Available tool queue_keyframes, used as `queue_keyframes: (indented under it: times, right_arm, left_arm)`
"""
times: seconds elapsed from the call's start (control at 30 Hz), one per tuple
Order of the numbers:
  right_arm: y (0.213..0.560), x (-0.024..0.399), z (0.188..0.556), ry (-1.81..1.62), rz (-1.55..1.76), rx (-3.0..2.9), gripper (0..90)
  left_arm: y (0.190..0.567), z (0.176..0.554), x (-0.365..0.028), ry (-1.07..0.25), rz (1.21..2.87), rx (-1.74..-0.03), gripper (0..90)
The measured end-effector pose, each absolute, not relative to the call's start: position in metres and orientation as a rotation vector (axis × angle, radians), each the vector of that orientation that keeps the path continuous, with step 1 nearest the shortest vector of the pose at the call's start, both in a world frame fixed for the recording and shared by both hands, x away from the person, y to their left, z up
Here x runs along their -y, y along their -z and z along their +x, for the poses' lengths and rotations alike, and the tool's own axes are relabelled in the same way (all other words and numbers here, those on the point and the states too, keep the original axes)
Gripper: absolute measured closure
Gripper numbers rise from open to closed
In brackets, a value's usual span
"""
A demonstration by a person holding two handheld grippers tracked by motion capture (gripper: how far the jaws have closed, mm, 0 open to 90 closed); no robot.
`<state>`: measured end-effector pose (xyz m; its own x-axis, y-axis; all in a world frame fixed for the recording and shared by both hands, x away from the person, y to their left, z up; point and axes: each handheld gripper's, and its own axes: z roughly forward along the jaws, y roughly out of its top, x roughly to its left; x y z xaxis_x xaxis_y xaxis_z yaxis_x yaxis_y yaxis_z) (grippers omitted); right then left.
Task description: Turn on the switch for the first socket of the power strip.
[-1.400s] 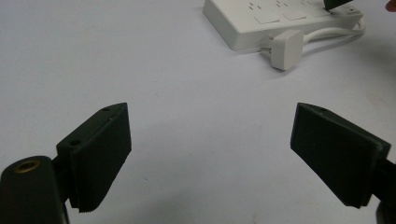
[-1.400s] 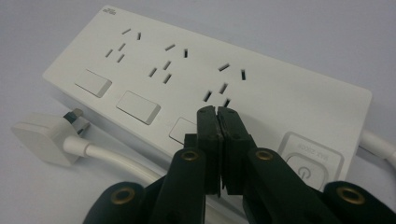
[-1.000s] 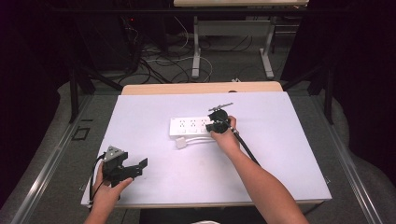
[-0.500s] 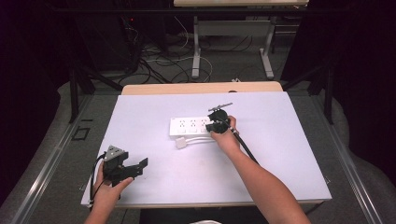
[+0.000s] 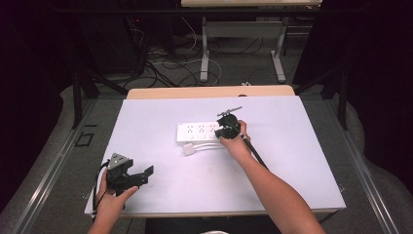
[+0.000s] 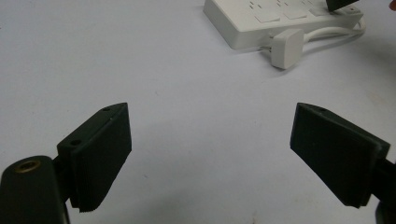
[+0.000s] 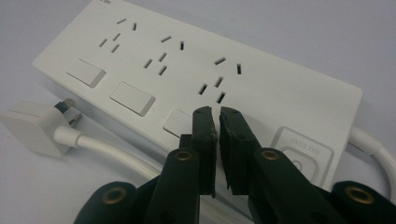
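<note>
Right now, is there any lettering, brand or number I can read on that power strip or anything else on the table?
None can be read.
Power strip: faint embossed marking on the square panel at its cable end, too blurred to read.
Plug, table and right gripper: no text visible.

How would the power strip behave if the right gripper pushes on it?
The power strip looks like rigid plastic lying flat, so it would probably slide, not tip. Its cord looks flexible and may drag the plug along.
</note>
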<state>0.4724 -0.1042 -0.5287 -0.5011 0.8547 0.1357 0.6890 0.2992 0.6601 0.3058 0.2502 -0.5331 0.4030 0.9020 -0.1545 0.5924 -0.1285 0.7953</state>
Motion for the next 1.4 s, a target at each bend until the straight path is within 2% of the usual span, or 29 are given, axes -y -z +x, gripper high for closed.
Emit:
queue_keyframes:
  times: [0.5, 0.77, 1.1, 1.4]
  right_arm:
    - [0.519, 0.111, 0.474, -0.940, 1.400, -2.346, 72.9]
    - [0.517, 0.110, 0.472, -0.960, 1.363, -2.342, 58.5]
    - [0.511, 0.106, 0.467, -0.984, 1.307, -2.384, 47.9]
    - [0.506, 0.099, 0.459, -1.006, 1.258, -2.439, 46.3]
  left_arm:
    - [0.534, 0.307, -0.250, -0.466, 1.824, -1.296, 12.6]
    - [0.534, 0.306, -0.250, -0.468, 1.830, -1.296, 12.8]
    - [0.534, 0.306, -0.250, -0.469, 1.830, -1.299, 13.0]
    - [0.533, 0.305, -0.250, -0.473, 1.831, -1.296, 13.1]
